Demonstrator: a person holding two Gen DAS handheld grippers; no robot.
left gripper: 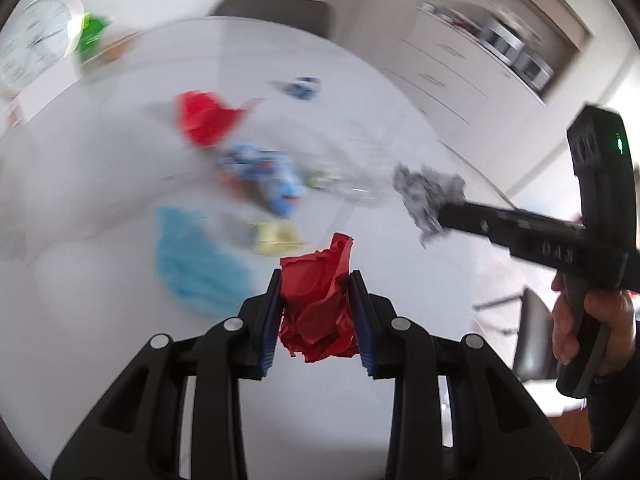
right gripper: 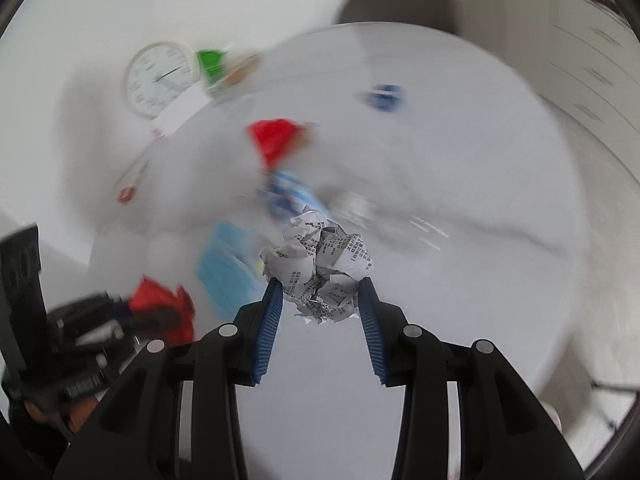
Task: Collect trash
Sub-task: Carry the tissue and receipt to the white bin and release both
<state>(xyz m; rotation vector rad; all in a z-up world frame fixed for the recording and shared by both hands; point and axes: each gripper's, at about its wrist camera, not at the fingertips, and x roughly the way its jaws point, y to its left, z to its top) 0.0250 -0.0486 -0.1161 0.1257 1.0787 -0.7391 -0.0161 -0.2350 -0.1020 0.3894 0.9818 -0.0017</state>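
My left gripper (left gripper: 316,280) is shut on a crumpled red paper ball (left gripper: 318,304), held above the white table (left gripper: 400,280). My right gripper (right gripper: 320,286) is shut on a crumpled printed-paper ball (right gripper: 320,268); in the left wrist view that ball (left gripper: 424,196) shows at the tip of the right gripper (left gripper: 444,216), held by a hand (left gripper: 584,324). In the right wrist view the left gripper (right gripper: 132,312) with its red ball (right gripper: 164,304) is at the lower left. More trash lies blurred on the table: a red wrapper (left gripper: 208,118), a blue printed packet (left gripper: 264,178), a light blue mask (left gripper: 196,260), a yellow scrap (left gripper: 276,238).
A small blue item (left gripper: 300,86) lies farther back on the table. A white clock (right gripper: 160,78) and a green object (right gripper: 212,62) stand at the table's far left edge. White cabinets (left gripper: 460,64) rise behind. Clear plastic (left gripper: 360,176) lies blurred mid-table.
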